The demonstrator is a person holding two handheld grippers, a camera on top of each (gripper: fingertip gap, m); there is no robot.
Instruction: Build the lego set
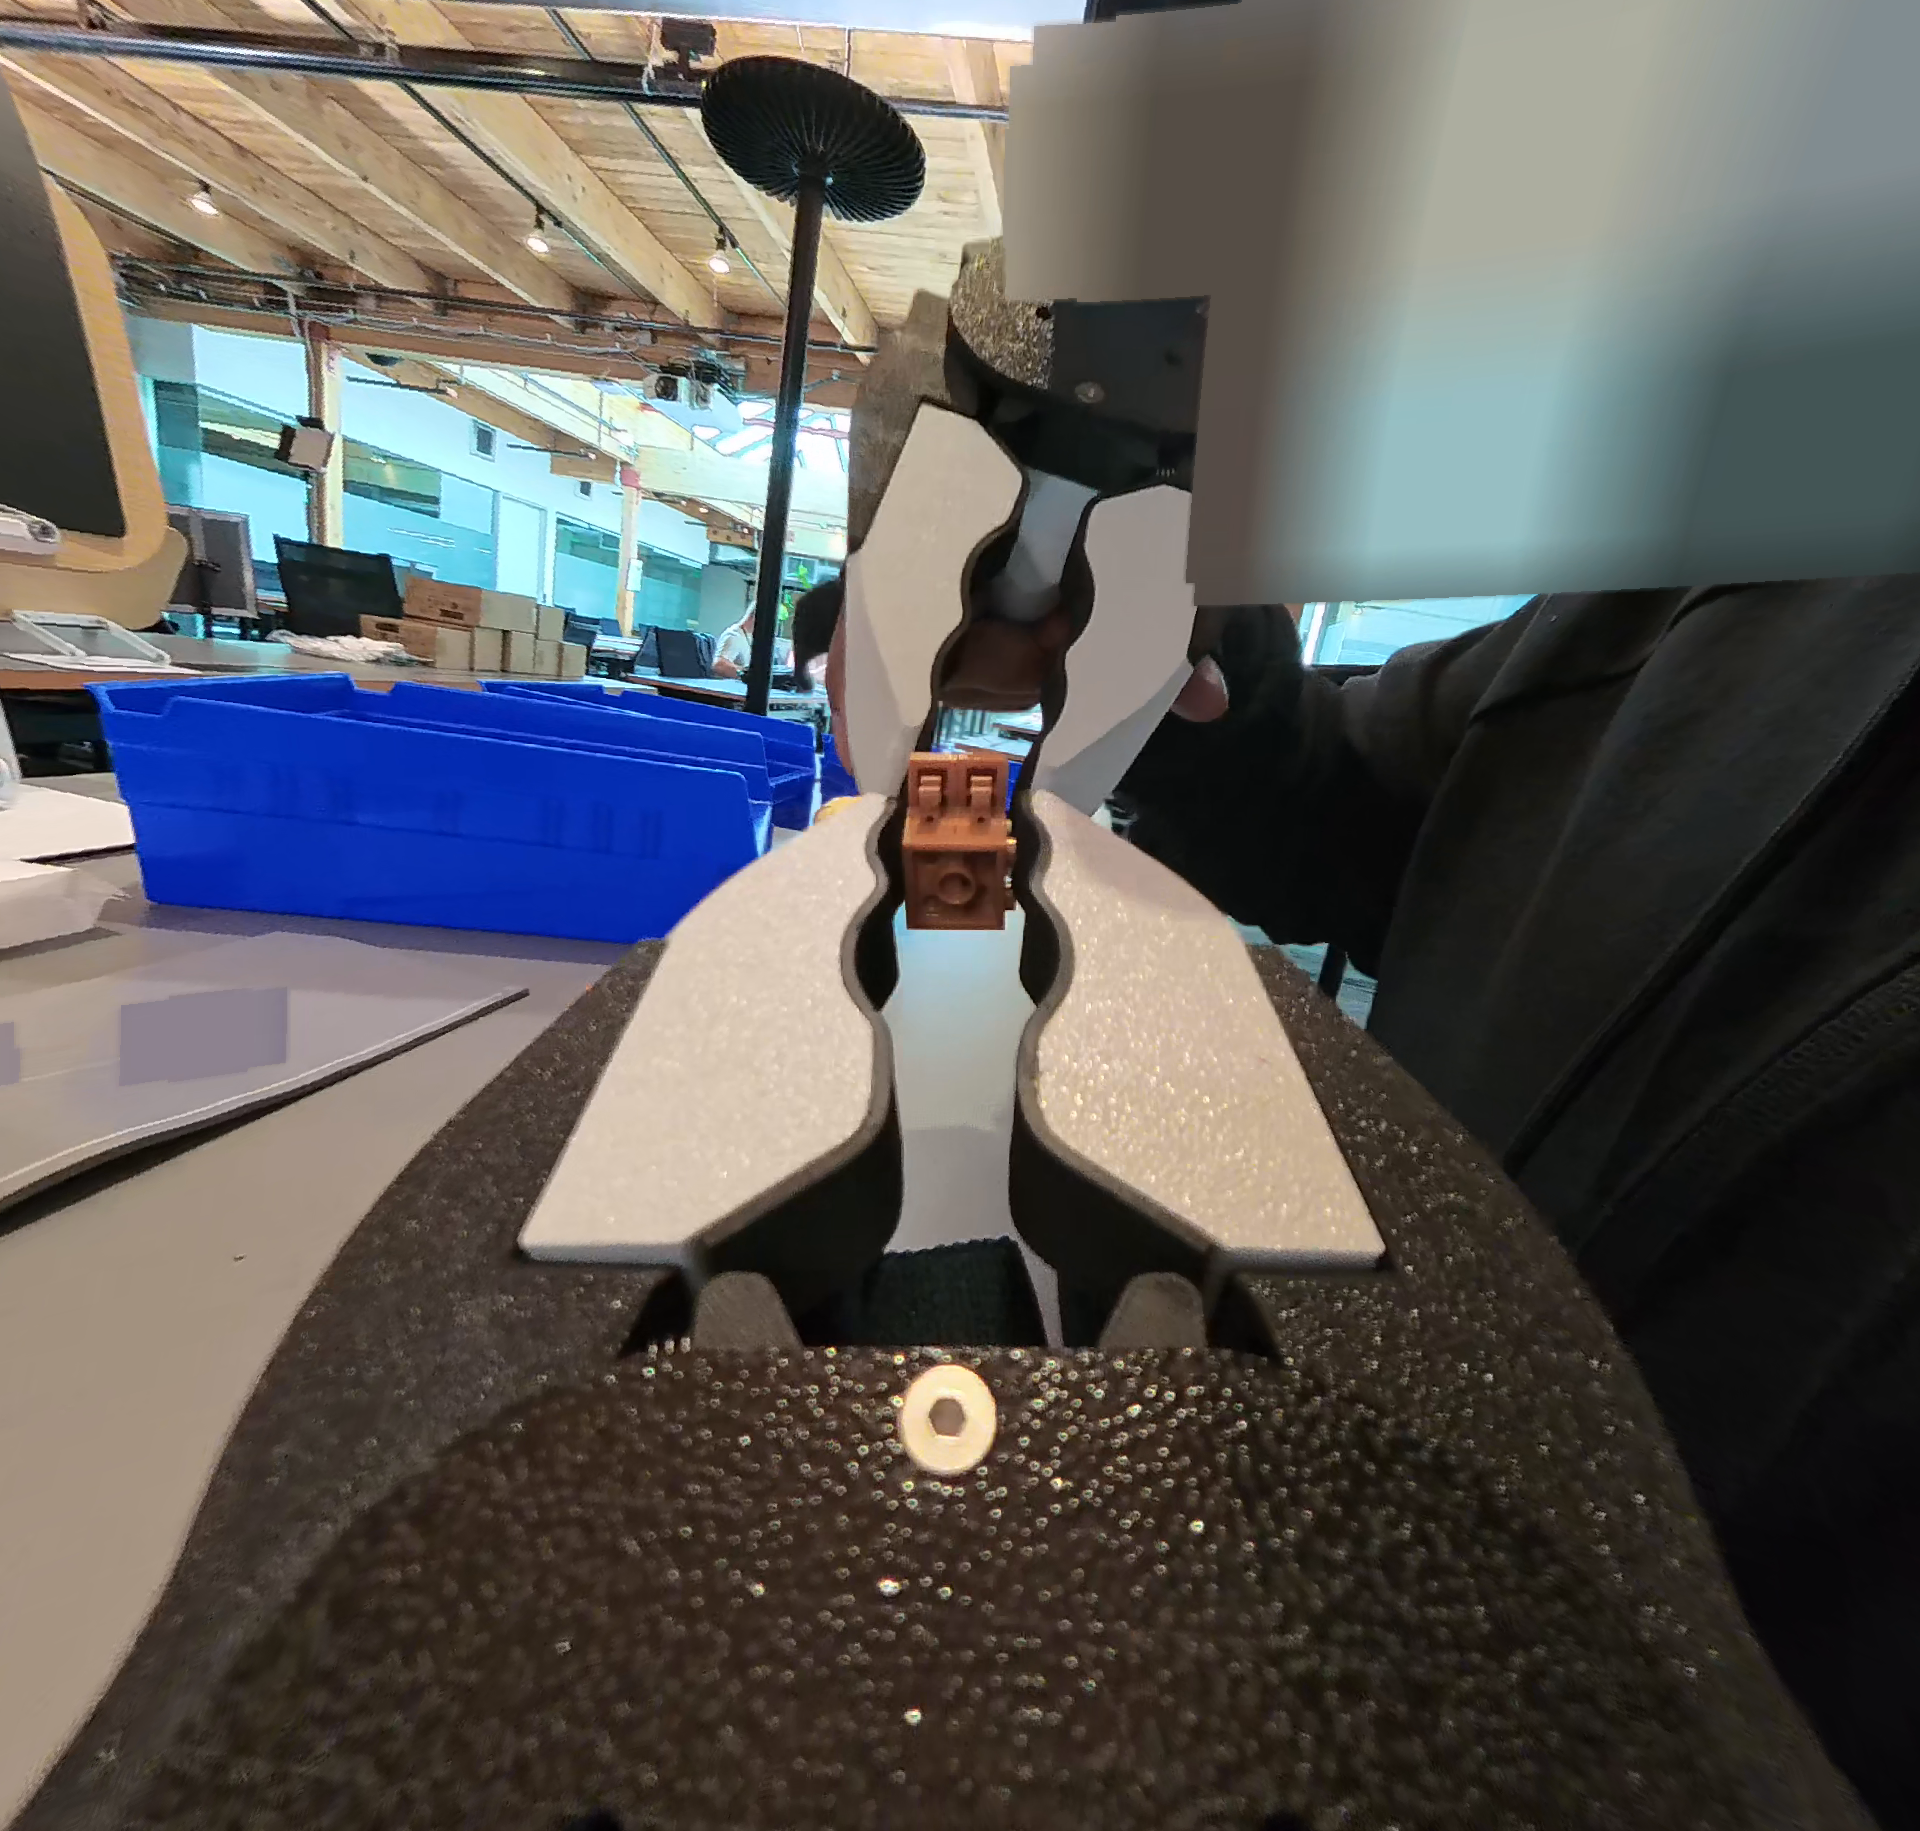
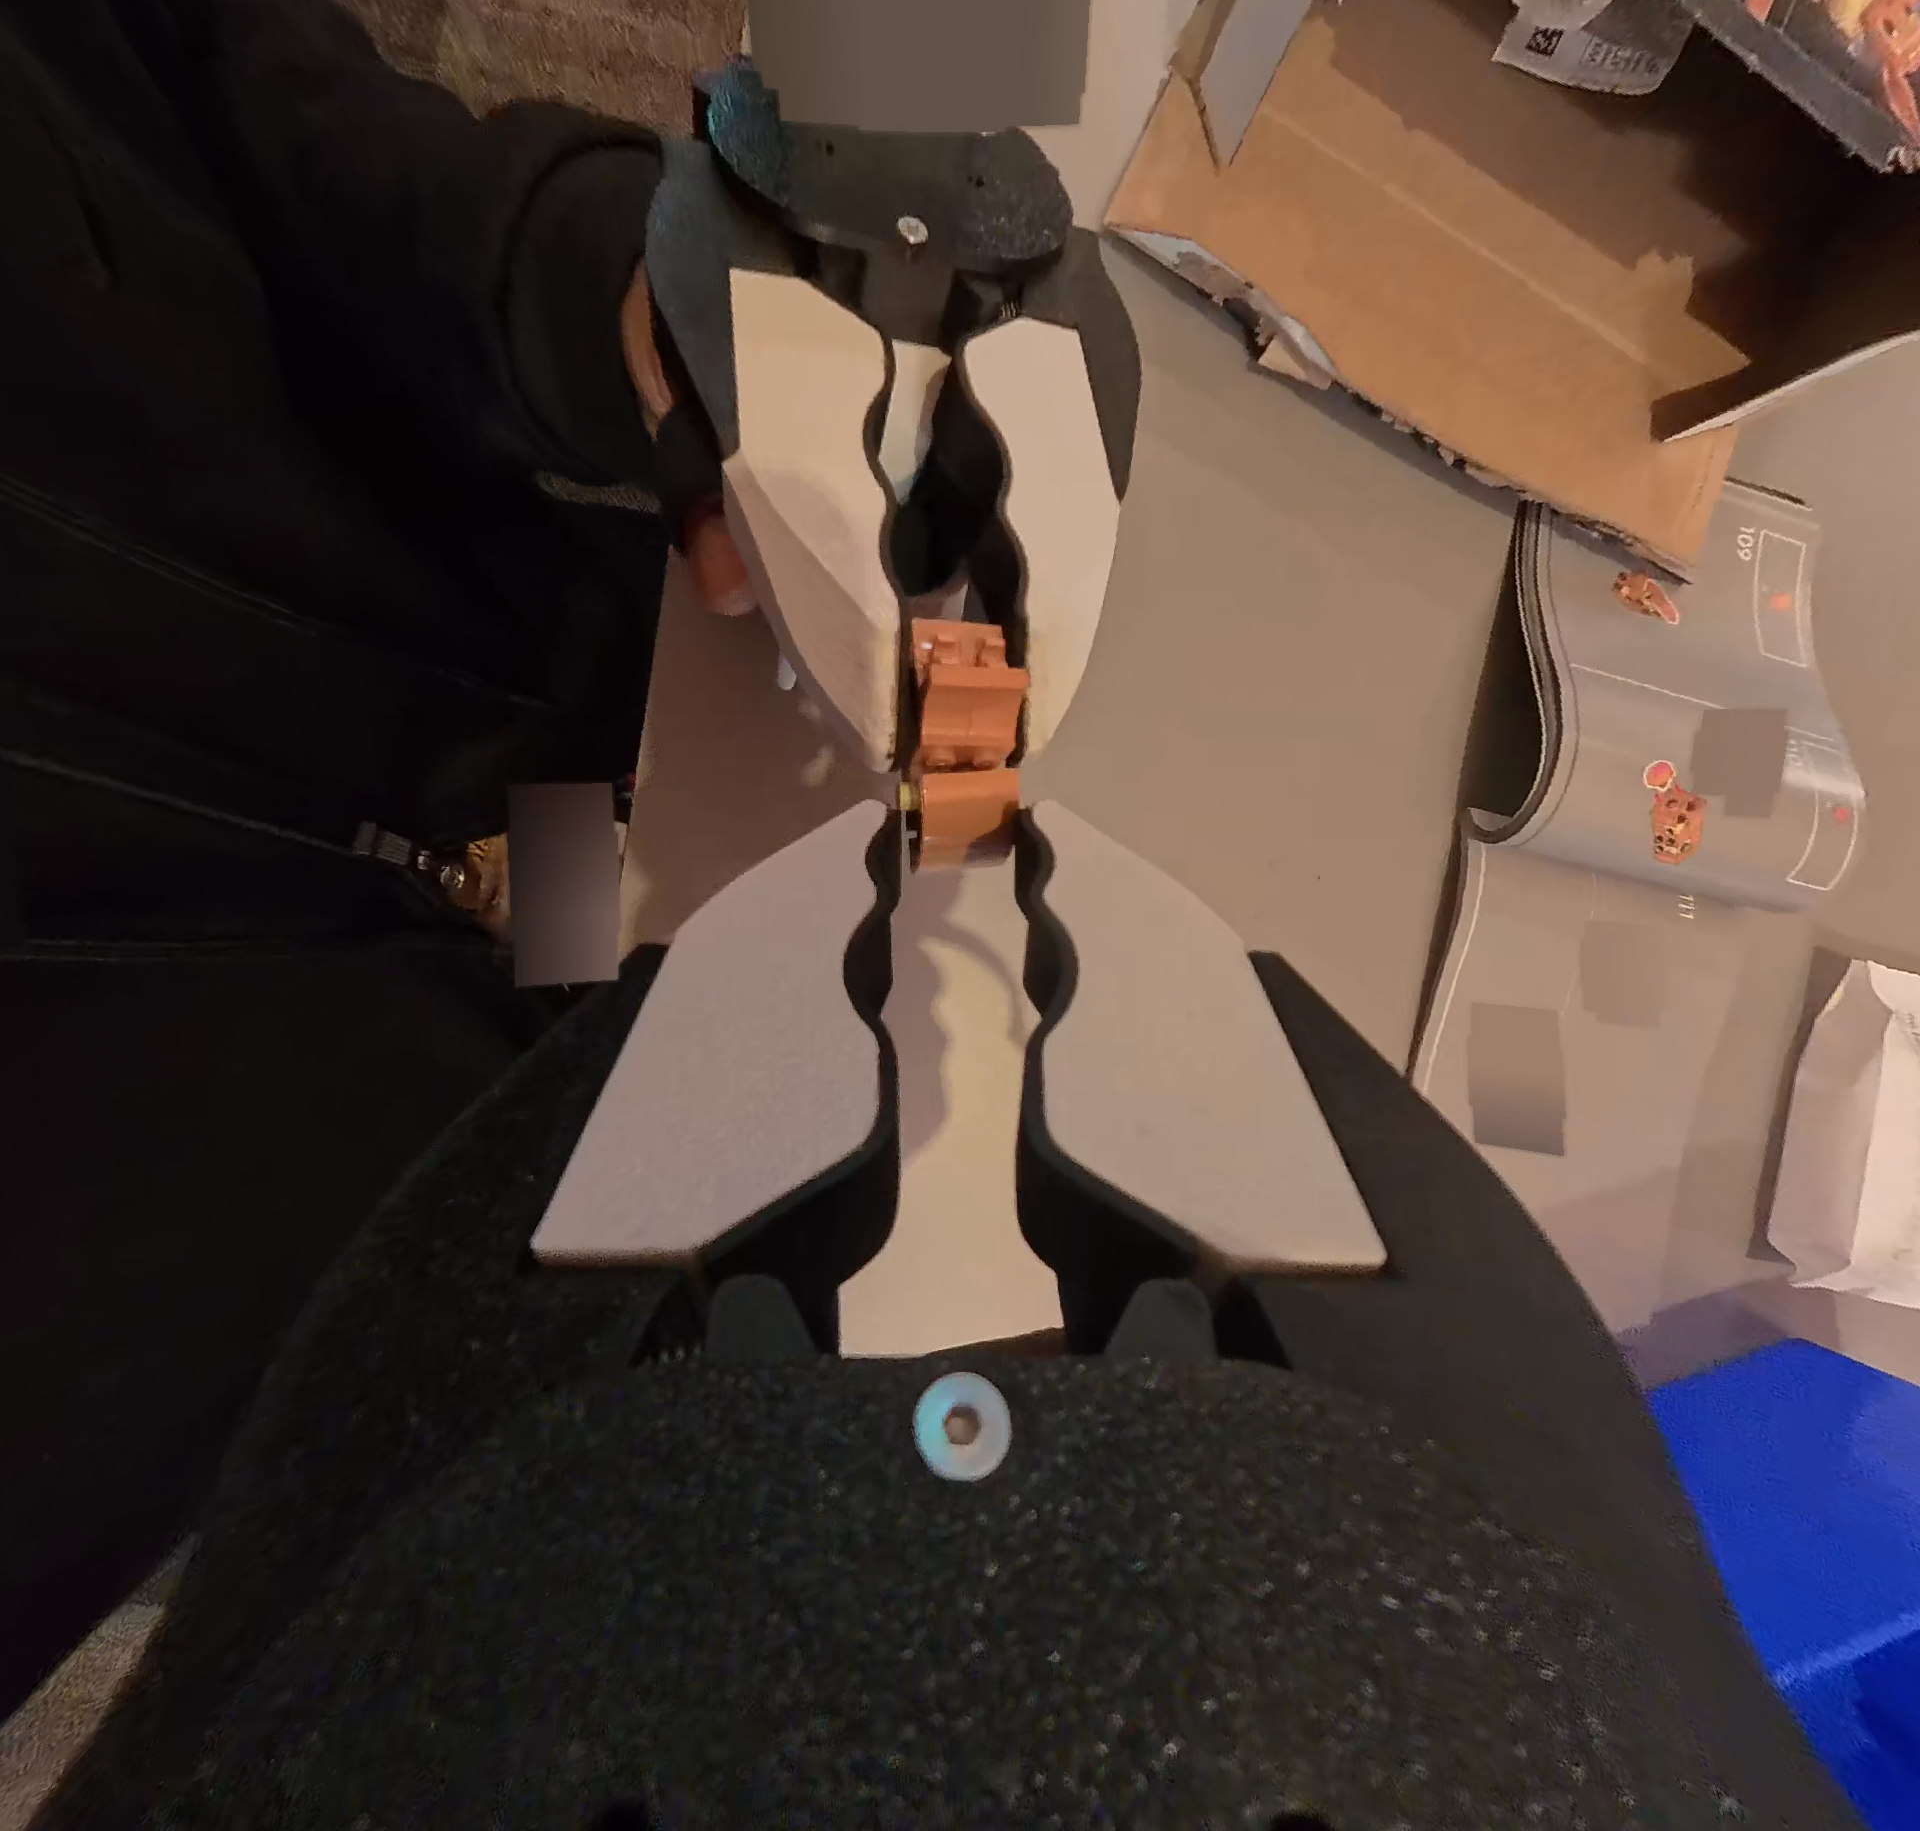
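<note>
Blue plastic bins [image 1: 447,825] stand in a nested row on the grey counter [image 1: 260,1293], at the left of the left wrist view. A grey sheet [image 1: 239,1043] lies flat near them. A black pole with a ribbed disc top [image 1: 812,142] rises behind the bins. Stacked cardboard boxes [image 1: 478,623] sit far off under a timber ceiling [image 1: 416,140]. In the right wrist view, a torn cardboard box [image 2: 1423,254] lies far right, beside an open grey booklet [image 2: 1662,773] and a white bag [image 2: 1849,1137].
</note>
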